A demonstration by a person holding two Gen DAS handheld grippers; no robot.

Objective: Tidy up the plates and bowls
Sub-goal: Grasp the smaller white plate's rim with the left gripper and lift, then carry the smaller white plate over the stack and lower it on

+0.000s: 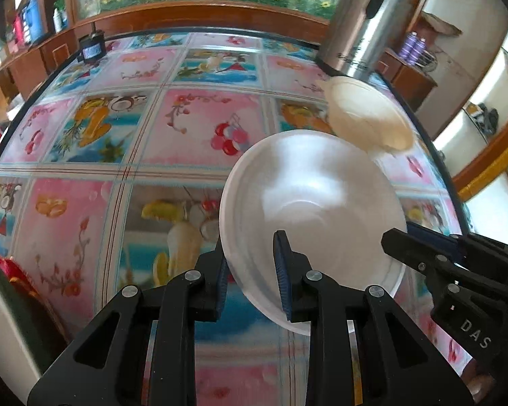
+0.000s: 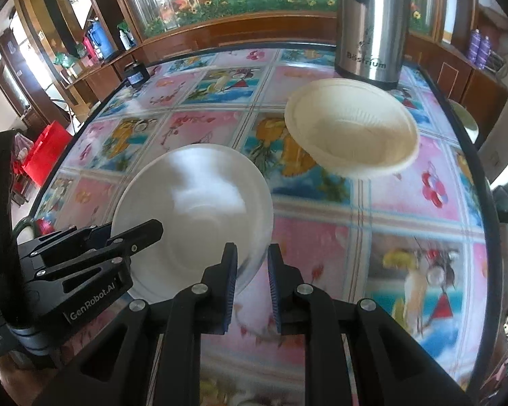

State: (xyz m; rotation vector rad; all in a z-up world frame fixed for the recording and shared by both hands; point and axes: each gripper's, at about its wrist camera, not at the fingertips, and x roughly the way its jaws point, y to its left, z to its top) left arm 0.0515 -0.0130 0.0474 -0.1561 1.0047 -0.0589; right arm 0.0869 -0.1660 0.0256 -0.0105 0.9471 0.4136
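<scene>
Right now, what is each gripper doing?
Left gripper: closed on the round white plastic bowl's rim.
Right gripper: closed on the same bowl's opposite rim.

Wooden cabinets (image 2: pixel 94 77) behind patterned table (image 2: pixel 321 237)

You see 1 steel thermos (image 2: pixel 369 27) standing at the fruit-print tablecloth's (image 2: pixel 321 243) far edge, near a small black device (image 1: pixel 90 49).

Home dining rm: fruit-print tablecloth (image 2: pixel 321 237), thermos (image 2: pixel 369 23), wood cabinets (image 2: pixel 94 77).
</scene>
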